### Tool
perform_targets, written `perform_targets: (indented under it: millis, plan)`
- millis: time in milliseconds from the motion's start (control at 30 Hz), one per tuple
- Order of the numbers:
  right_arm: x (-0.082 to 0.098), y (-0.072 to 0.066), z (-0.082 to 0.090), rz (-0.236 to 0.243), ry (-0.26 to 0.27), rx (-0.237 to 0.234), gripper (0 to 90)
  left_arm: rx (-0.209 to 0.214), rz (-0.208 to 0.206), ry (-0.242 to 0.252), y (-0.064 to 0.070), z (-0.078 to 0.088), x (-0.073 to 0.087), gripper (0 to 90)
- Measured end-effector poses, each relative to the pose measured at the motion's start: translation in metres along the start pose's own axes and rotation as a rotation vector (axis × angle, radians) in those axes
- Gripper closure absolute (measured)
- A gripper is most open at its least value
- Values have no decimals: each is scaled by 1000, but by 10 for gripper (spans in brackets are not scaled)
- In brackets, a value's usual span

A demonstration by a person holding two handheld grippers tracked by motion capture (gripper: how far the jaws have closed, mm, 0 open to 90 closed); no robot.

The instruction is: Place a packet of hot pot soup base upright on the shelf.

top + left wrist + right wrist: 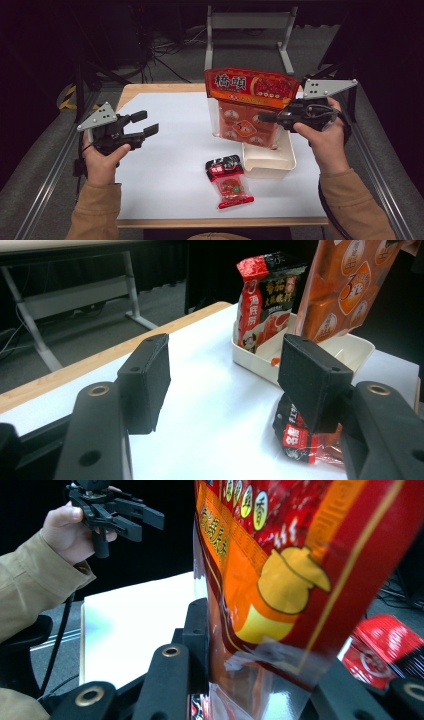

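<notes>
A large orange-and-red snack bag (250,102) hangs upright over the far end of a white tray (270,172), with my right gripper (263,118) shut on its right edge. In the right gripper view the bag (300,570) stands between the jaws. A red-and-black packet (265,295) stands in the tray (255,365), next to the big bag (345,285). A small red packet (230,182) lies flat on the white sheet in front of the tray. My left gripper (147,123) is held open above the table's left side, empty; its jaws (225,375) point toward the tray.
A white sheet (170,165) covers the wooden table (150,89). Metal rails (47,175) run along both sides. A grey stand (247,22) and floor cables lie beyond the far edge. The left hand and its gripper (145,517) appear in the right gripper view.
</notes>
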State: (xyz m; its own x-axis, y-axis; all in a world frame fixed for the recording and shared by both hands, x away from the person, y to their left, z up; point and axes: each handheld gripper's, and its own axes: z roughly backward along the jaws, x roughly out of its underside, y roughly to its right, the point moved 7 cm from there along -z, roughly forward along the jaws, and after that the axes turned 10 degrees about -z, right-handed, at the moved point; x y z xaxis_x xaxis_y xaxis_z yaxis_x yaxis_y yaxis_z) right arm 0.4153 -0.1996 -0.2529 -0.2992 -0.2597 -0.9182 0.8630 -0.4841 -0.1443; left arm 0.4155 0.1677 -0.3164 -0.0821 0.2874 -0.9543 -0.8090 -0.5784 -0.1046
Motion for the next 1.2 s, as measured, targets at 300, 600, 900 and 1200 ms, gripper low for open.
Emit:
perform_targets:
  millis: [300,600,900,1200]
  plan:
    - [5,12,14,-23,23,34,702,-4,5,-12,-3,-2,4,382]
    - [9,22,25,-38,49,74,702,-8,11,-22,-5,-2,7,377]
    - [16,35,32,-70,78,110,702,-8,13,-23,-7,-3,8,376]
    - [30,48,33,-102,100,136,702,-7,14,-29,-7,-4,10,375]
